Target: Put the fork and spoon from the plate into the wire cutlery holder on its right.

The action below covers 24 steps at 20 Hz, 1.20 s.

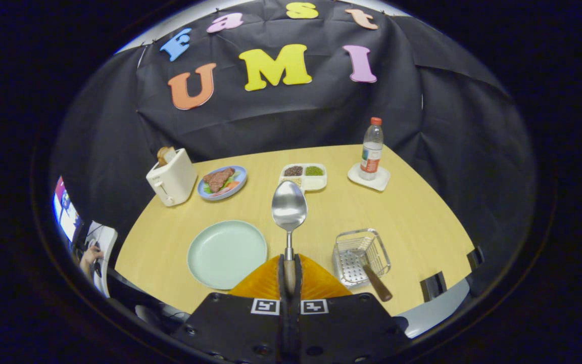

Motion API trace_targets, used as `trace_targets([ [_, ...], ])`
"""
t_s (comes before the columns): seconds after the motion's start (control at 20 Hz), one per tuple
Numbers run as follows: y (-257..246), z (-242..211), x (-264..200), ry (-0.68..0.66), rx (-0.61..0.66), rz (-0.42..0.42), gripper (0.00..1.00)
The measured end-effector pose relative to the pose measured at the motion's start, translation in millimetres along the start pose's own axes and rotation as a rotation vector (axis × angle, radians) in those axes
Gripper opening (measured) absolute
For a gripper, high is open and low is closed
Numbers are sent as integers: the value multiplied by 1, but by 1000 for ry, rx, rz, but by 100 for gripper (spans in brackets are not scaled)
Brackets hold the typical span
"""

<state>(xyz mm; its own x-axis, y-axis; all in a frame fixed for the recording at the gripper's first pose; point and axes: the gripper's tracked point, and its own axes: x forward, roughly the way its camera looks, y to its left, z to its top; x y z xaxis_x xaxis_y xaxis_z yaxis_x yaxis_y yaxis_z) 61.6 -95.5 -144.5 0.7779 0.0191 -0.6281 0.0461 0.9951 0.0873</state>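
We see the fingers [290,275] clenched on the handle of the spoon [289,208], its bowl raised above the tabletop [412,212]. The plate [227,254] near the front edge lies bare; the holder [360,257] to its right already carries a wooden-handled utensil [375,282], probably the fork. We judge the next move: swing right, lower the spoon in.

No text can be read on the bottle [371,151] label.
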Motion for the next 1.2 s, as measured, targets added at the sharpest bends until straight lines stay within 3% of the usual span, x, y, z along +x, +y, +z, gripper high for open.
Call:
trace_targets([
  [0.4,-53,-12,5,44,48,-31,1],
  [1.2,-68,-33,15,68,75,-65,5],
])
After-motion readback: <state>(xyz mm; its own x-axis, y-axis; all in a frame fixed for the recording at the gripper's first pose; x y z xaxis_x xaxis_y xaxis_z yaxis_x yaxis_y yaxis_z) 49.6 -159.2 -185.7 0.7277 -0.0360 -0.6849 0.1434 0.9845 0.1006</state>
